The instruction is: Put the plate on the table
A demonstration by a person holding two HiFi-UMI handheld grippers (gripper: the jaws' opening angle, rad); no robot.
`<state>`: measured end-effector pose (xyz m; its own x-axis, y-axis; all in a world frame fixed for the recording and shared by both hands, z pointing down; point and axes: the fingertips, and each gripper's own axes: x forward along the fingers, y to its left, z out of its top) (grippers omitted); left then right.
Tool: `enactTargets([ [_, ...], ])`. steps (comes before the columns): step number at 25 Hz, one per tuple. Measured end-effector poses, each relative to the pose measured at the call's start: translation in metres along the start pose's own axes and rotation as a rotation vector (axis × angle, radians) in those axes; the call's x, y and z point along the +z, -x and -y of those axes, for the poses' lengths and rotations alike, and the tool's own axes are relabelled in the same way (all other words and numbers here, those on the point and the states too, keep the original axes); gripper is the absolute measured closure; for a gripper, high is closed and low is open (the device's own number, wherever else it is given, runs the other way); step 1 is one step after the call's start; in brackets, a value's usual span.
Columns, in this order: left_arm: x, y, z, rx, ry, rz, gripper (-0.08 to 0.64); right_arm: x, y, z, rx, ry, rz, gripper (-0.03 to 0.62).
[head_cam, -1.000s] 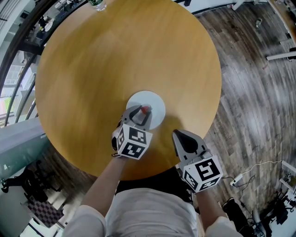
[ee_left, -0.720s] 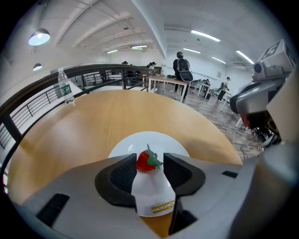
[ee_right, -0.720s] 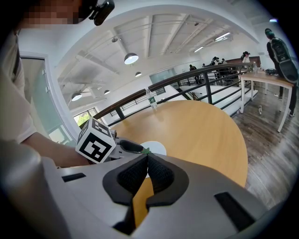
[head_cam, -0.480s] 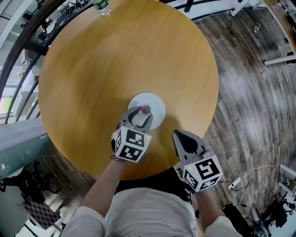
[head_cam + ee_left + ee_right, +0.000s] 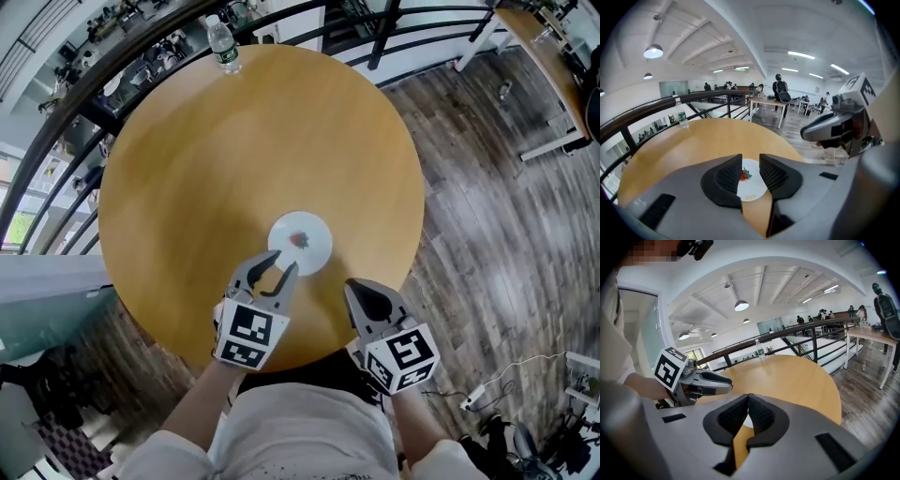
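White plate (image 5: 300,244) flat by near edge of round table (image 5: 169,169), just beyond left gripper (image 5: 268,275); jaws apart, lately closing, nothing between; right gripper (image 5: 361,296) farther, jaws together.

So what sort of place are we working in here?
Probably an open-plan office or lab, seemingly on a raised level: the round wooden table stands beside a black railing, with desks and people beyond it, under pendant lamps.

No text is legible. At 11 o'clock on the table (image 5: 234,159), the water bottle (image 5: 223,44) carries an unreadable label; the plate (image 5: 315,253) bears an illegible yellow mark. Cubes on the left gripper (image 5: 274,271) and right gripper (image 5: 362,294) show only black-and-white square codes.
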<state>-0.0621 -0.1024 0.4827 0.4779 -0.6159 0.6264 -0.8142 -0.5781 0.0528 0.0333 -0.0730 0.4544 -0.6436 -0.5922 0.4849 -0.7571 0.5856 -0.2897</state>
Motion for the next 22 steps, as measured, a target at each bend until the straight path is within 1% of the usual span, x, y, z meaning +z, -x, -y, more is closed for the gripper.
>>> enactTargets([
  [3, 0.019, 0.032, 0.005, 0.002, 0.066, 0.067, 0.478, 0.016, 0.012, -0.010, 0.007, 0.037, 0.030, 0.568],
  [7, 0.036, 0.079, 0.017, 0.037, 0.075, 0.143, 0.525, 0.040, 0.033, -0.023, 0.005, 0.077, 0.076, 0.568],
  [9, 0.041, 0.102, 0.022, 0.047, 0.085, 0.174, 0.535, 0.050, 0.042, -0.028, 0.003, 0.090, 0.094, 0.568],
  [15, 0.040, 0.144, 0.019, 0.077, 0.170, 0.230, 0.535, 0.067, 0.057, -0.040, -0.014, 0.100, 0.128, 0.568],
  [22, 0.048, 0.158, 0.018, 0.108, 0.176, 0.279, 0.535, 0.077, 0.072, -0.046, -0.012, 0.128, 0.135, 0.568],
])
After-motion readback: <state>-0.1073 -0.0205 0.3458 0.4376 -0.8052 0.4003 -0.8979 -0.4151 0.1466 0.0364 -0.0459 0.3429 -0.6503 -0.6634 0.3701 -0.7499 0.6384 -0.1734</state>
